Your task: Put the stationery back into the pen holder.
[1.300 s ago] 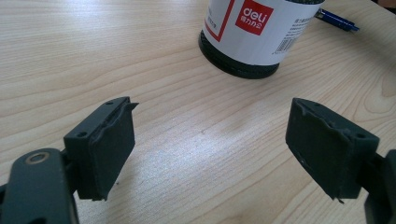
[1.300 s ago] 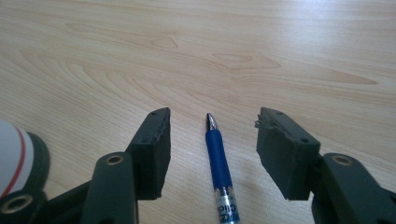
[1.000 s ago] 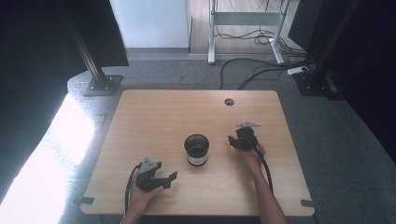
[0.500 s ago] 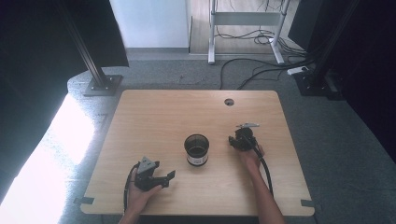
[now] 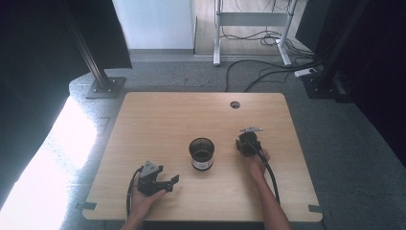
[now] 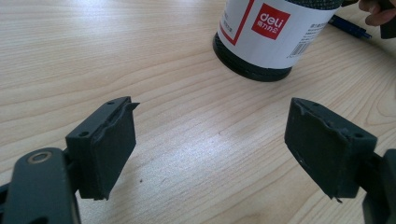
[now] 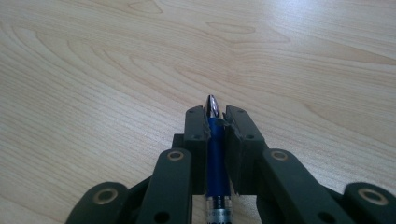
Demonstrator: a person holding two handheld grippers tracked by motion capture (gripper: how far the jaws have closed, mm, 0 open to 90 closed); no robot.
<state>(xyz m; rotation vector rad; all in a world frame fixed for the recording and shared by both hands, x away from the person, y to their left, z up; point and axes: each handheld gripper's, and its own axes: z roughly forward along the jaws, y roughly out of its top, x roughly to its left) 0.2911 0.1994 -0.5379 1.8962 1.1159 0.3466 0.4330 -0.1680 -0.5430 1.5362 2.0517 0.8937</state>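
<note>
Pinching a blue pen (image 7: 215, 154) lengthwise between jaws that have just been closing, the right gripper (image 7: 215, 122) rests low over the wooden table (image 5: 158, 124), the pen's silver tip poking out in front of the pads. Nearer the table's front edge, the left gripper (image 6: 210, 144) is held with its jaws spread and bare wood between them. Beyond it, between the two grippers, stands a black mesh pen holder (image 5: 201, 153) with a white label, just beside the pen.
</note>
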